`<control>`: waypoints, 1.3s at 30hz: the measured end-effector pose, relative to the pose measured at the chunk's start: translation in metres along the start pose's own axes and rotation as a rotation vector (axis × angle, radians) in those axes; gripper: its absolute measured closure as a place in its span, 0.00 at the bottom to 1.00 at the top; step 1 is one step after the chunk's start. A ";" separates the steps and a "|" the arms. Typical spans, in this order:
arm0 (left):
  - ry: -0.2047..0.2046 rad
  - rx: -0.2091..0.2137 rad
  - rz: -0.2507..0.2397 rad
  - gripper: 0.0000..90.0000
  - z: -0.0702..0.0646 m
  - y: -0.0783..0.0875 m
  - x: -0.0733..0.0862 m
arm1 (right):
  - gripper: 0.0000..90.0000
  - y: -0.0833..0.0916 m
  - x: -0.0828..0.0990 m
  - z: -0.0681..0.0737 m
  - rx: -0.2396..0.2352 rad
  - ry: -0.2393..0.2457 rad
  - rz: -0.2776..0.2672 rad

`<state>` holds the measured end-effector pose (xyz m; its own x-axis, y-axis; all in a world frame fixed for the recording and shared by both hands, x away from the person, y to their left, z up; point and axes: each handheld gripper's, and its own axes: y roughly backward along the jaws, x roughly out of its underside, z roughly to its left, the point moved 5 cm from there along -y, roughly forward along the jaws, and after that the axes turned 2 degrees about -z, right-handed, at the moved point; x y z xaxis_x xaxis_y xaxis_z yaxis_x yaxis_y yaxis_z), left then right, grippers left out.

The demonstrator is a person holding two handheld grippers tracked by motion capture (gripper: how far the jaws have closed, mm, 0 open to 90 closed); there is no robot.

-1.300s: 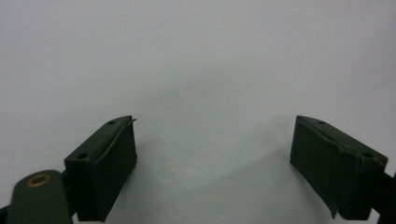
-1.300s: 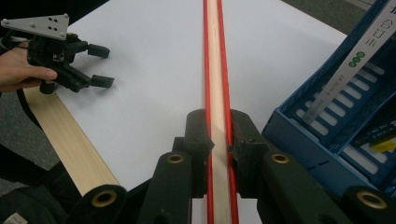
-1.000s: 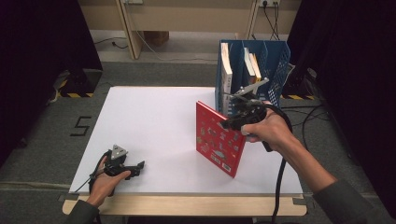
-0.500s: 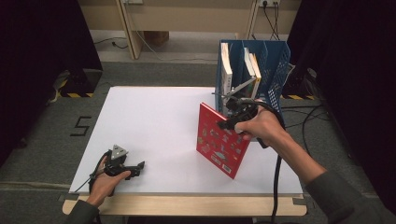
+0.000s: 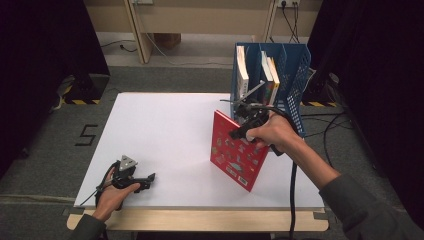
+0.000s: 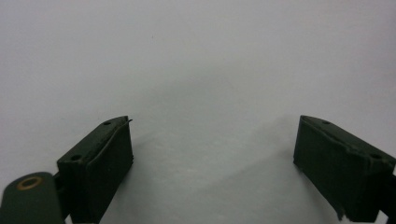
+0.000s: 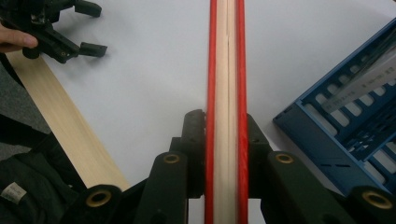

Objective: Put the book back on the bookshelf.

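Note:
A red book [image 5: 237,150] stands on edge on the white table [image 5: 165,125], just in front of the blue file rack [image 5: 295,75]. My right gripper [image 5: 241,129] is shut on its upper edge; in the right gripper view both jaws of the right gripper [image 7: 226,119] press the red covers of the book [image 7: 227,56]. My left gripper [image 5: 149,181] lies near the table's front left corner. Its jaws have just been opening and stand wide in the left gripper view [image 6: 215,154], with nothing but bare table between them.
The blue rack holds upright books [image 5: 241,70] [image 5: 270,75] in its slots, and its corner [image 7: 336,130] lies close to the right of the held book. The table's wooden front edge [image 7: 60,121] runs beside the left gripper [image 7: 95,28]. A black cable [image 5: 292,200] trails from the right hand.
My right gripper has shifted a little left and down with the red book in it. The left hand has stayed where it was.

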<state>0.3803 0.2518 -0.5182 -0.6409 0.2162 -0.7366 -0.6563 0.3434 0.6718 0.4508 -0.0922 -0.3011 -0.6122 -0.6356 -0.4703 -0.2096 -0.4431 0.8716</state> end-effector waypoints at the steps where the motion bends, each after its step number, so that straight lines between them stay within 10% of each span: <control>1: -0.001 0.000 0.000 0.12 0.000 0.000 0.000 | 0.86 -0.001 0.000 0.000 0.004 0.010 0.005; 17: -0.001 0.003 0.000 0.12 0.000 0.000 0.000 | 0.88 0.018 0.008 0.000 0.069 0.078 -0.053; 39: -0.001 0.002 0.001 0.12 0.000 0.000 0.000 | 0.88 0.124 0.043 -0.036 0.208 -0.056 -0.146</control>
<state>0.3802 0.2515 -0.5184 -0.6409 0.2176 -0.7362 -0.6550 0.3452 0.6722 0.4262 -0.1971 -0.2186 -0.6039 -0.5363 -0.5897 -0.4475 -0.3840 0.8076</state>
